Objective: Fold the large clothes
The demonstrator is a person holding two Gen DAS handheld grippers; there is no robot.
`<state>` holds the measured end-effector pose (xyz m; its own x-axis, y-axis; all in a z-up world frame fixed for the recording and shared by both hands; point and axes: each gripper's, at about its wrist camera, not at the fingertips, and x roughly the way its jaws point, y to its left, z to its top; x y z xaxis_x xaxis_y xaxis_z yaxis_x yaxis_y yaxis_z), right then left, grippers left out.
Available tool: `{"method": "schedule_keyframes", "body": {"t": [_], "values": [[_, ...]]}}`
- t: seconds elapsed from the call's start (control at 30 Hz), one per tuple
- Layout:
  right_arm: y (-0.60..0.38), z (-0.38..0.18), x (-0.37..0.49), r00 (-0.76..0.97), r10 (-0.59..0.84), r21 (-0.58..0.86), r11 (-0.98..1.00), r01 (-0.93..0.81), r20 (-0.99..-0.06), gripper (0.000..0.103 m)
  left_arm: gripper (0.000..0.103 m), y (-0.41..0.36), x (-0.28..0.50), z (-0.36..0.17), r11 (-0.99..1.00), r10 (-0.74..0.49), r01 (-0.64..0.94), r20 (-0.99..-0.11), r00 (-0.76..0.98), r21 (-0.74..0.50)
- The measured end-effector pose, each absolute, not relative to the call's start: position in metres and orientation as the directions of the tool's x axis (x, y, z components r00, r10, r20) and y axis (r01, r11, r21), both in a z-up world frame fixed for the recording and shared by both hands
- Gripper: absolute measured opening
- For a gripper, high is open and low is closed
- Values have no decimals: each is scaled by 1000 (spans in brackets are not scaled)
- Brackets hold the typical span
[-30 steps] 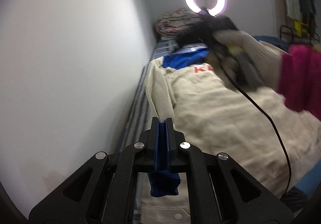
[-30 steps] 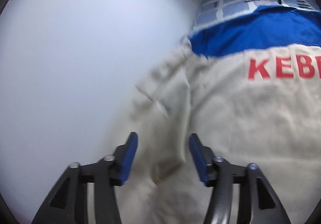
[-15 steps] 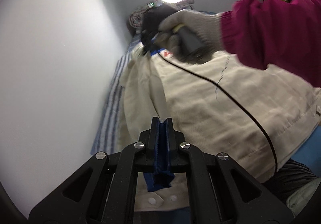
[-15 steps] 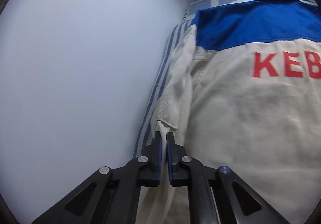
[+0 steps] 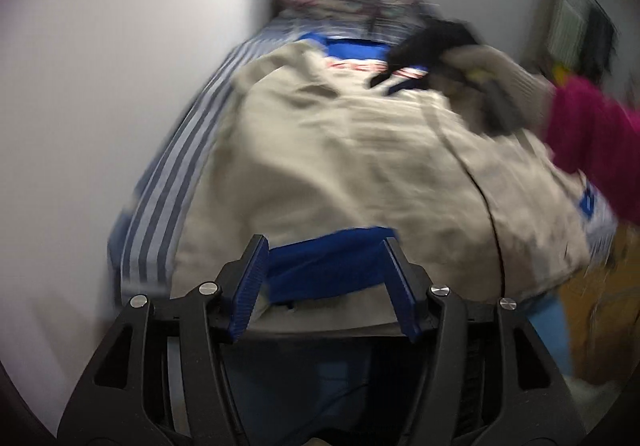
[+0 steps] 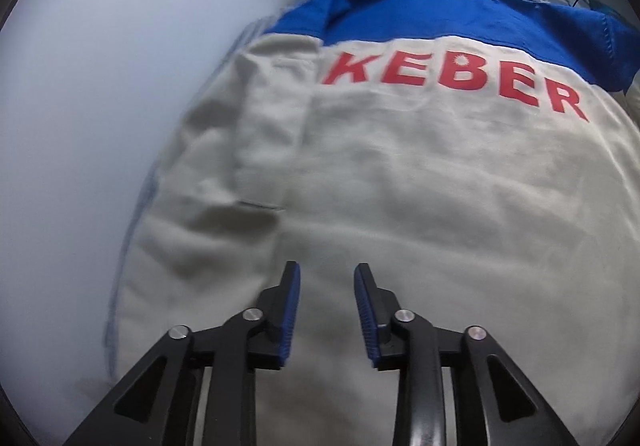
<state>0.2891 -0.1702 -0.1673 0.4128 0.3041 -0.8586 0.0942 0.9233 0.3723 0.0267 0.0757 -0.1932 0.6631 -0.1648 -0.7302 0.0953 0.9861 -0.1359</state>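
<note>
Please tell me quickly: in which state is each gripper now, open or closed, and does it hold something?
Left gripper: open, jaws just opened; blue cuff lies between the fingers, not pinched.
Right gripper: open, jaws just opened, nothing held, above the beige jacket.

Both wrist views angled down, close over the jacket (image 6: 400, 186)

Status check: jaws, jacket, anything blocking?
Left gripper and right gripper: jaws just opened, empty. Beige jacket lies back-up on the bed, blue cuff released. Nothing in the way.
</note>
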Motion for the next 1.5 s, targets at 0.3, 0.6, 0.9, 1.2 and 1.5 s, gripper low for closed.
{"method": "schedule_keyframes", "body": {"t": [0.3, 0.6, 0.9, 1.2, 1.5], "values": [[-121, -191, 202, 256, 540, 552, 834, -30, -802, 56, 58, 141, 70, -256, 851, -364, -139, -759, 540, -507], [-83, -222, 168, 185, 620, 622, 781, -57, -762, 3, 4, 119, 80, -248, 892, -319, -104, -774, 547, -441], [-62, -191, 128, 236, 678, 667, 733, -135, -696, 1, 4, 114, 26, -203, 971, -126, -75, -756, 642, -226], [-26, -210, 136, 184, 607, 586, 794, -162, -773, 1, 4, 123, 23, -206, 976, -75, -113, -775, 628, -187], [32, -235, 145, 135, 518, 484, 847, -220, -844, 1, 4, 145, 36, -256, 970, -32, -189, -853, 522, -152]]}}
